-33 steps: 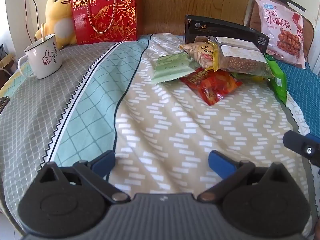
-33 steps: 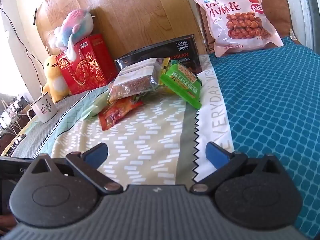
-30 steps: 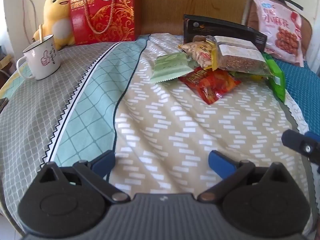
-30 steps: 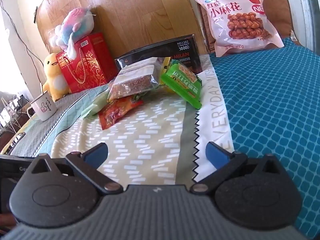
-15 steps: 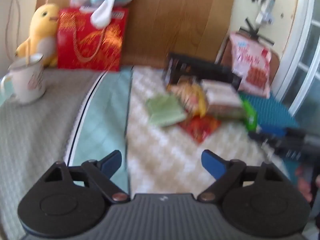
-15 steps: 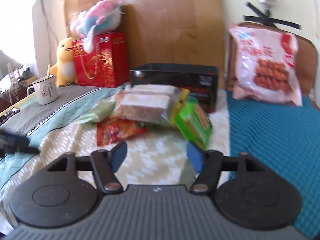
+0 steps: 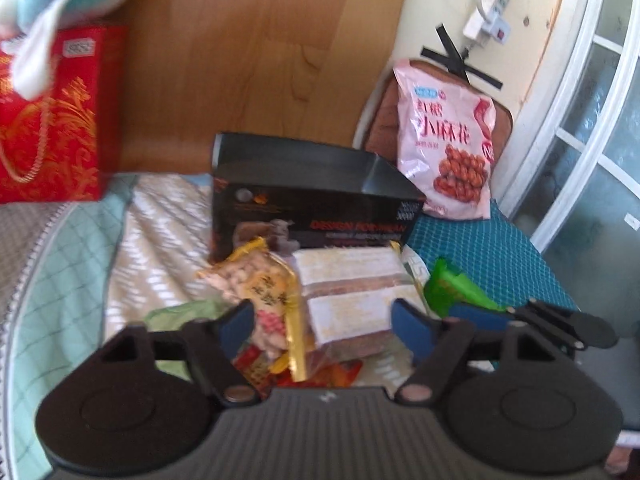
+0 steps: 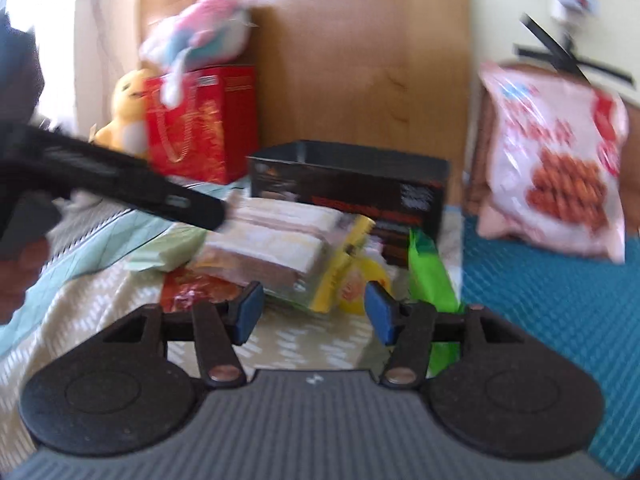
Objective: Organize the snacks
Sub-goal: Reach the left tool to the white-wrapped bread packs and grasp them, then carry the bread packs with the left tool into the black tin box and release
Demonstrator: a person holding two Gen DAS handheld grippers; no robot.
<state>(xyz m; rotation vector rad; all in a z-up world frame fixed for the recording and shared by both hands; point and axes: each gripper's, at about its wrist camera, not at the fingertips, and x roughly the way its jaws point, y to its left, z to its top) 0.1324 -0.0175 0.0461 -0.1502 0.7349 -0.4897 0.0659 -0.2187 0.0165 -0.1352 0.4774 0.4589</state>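
Observation:
A pile of snack packets lies on the bed before an open black box [image 7: 316,208] [image 8: 348,184]. A clear pack of brown bars [image 7: 352,300] [image 8: 276,244] tops the pile, beside a yellow nut packet [image 7: 256,284], a red packet [image 8: 196,286], a pale green packet [image 8: 172,250] and a bright green packet [image 7: 456,290] [image 8: 430,276]. My left gripper [image 7: 324,330] is open, just above the bar pack and nut packet. My right gripper [image 8: 312,312] is open, empty, close in front of the pile. The left gripper's body [image 8: 120,184] also shows in the right wrist view.
A big pink snack bag [image 7: 448,144] [image 8: 556,160] leans on a brown cushion at the back right. A red gift bag [image 7: 48,120] [image 8: 200,124], a yellow duck toy [image 8: 124,116] and a plush toy stand back left against the wooden headboard. A glass door is at the right.
Both grippers have moved forward to the snack pile, which now fills the space between the fingers. Both sets of jaws have narrowed but stay open.

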